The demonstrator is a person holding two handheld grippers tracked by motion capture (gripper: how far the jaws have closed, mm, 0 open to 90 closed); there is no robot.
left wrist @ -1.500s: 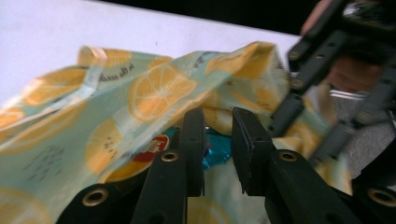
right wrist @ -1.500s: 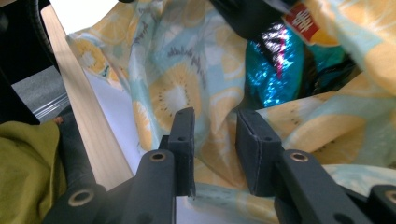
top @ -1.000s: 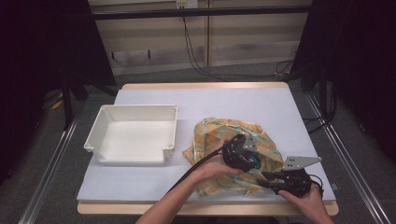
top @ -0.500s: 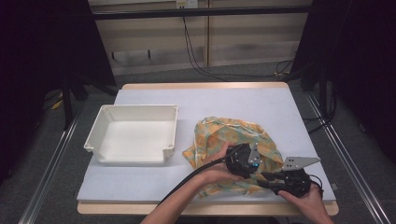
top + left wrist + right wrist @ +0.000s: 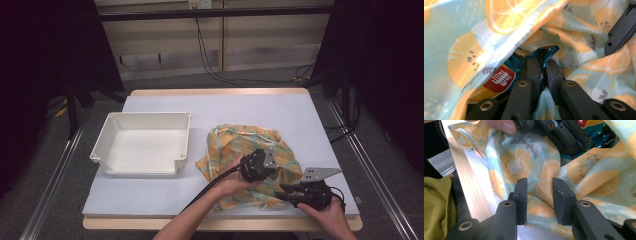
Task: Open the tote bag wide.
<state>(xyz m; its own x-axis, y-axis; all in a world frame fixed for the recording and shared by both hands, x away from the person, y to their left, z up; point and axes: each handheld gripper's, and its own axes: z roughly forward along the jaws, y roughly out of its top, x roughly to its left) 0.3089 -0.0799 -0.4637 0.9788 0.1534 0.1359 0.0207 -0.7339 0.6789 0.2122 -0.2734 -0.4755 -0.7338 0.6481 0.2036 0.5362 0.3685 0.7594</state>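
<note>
A cloth bag (image 5: 235, 145) printed with orange and kiwi slices lies crumpled on the right of the table. My left gripper (image 5: 261, 172) reaches into its mouth. In the left gripper view its jaws (image 5: 543, 66) have just been closing and are shut on the crimped edge of a teal snack packet (image 5: 546, 51) with a red label, inside the cloth (image 5: 474, 37). My right gripper (image 5: 287, 190) sits at the bag's front edge. Its pads (image 5: 539, 197) stand partly apart, shut on a thick fold of the bag (image 5: 516, 165). The left gripper (image 5: 564, 135) is just beyond.
A white plastic tray (image 5: 107, 150) with nothing in it stands on the left of the pale table top (image 5: 165, 200). The wooden front edge (image 5: 466, 175) runs close under the right gripper. Dark floor and metal rails flank the table.
The left gripper has slid a little toward the front edge, deeper into the bag. The right gripper has held still on the bag's front edge.
</note>
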